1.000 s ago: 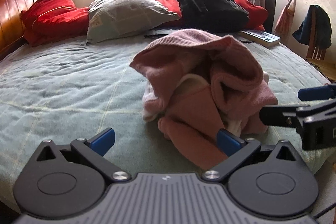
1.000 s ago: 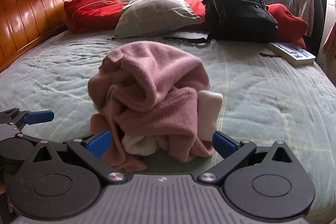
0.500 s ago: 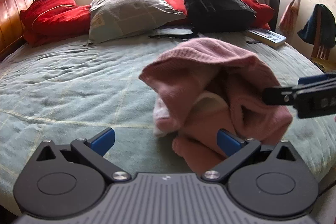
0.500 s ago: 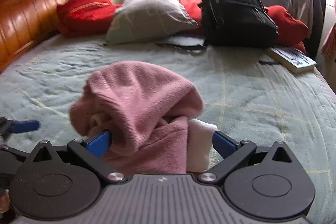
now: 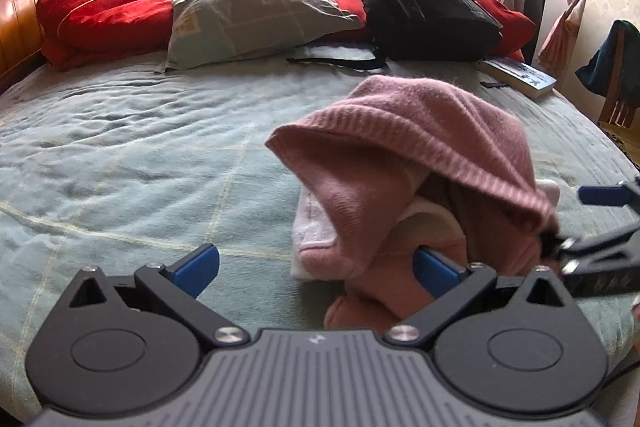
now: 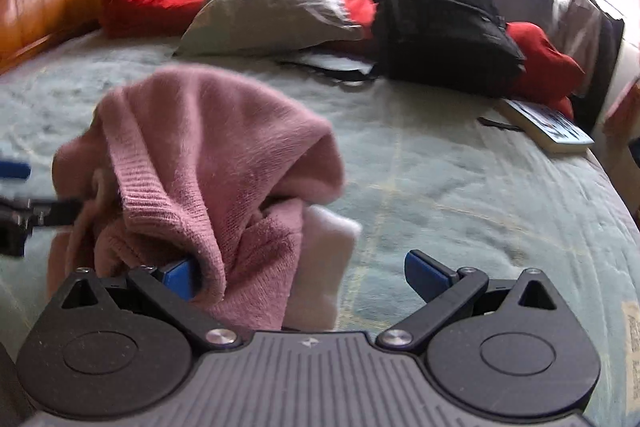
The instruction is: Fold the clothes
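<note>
Both our grippers stand with jaws wide apart at a crumpled pink sweater point(image 5: 420, 163) heaped on the green bedspread point(image 5: 140, 147). Only our left gripper point(image 5: 316, 265)'s camera shows a ribbed hem arching over pale lining; our right gripper point(image 6: 308, 277)'s view shows a fold draped over its left fingertip point(image 6: 180, 273).
</note>
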Motion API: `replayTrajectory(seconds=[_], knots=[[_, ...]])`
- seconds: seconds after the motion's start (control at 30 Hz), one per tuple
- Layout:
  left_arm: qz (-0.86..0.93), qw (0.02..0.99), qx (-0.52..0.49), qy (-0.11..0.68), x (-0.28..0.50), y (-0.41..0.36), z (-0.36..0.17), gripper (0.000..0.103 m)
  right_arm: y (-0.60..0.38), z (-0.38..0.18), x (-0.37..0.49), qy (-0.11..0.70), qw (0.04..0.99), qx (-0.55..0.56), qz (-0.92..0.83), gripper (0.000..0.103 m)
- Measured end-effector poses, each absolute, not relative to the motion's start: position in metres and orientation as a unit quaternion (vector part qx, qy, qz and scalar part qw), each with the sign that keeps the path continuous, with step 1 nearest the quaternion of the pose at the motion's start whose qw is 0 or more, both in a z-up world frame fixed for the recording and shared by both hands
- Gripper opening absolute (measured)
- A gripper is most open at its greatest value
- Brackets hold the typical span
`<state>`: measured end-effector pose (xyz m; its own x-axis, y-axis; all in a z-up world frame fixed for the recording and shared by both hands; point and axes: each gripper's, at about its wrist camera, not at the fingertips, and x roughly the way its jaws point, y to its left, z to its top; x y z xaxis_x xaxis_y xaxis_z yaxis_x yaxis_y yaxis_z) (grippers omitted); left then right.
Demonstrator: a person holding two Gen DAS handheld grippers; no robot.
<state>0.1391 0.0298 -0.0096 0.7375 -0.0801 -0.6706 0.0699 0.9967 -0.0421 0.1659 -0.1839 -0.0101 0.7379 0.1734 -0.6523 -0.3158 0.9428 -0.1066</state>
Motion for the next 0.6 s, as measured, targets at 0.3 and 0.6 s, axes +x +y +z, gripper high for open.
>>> replayTrajectory(seconds=[0.3, 0.6], knots=[[-0.037, 0.933, -0.005, 0.358, 0.137, 0.033, -0.008, 0.102, -0.188, -0.006, 0.172, 0.357, 0.918, -0.083, 0.153, 0.103], [-0.037, 0.94, 0.01, 0.34, 0.143, 0.04, 0.002, 0.102, -0.201, 0.024, 0.177, 0.295, 0.942, -0.124, 0.099, 0.103]])
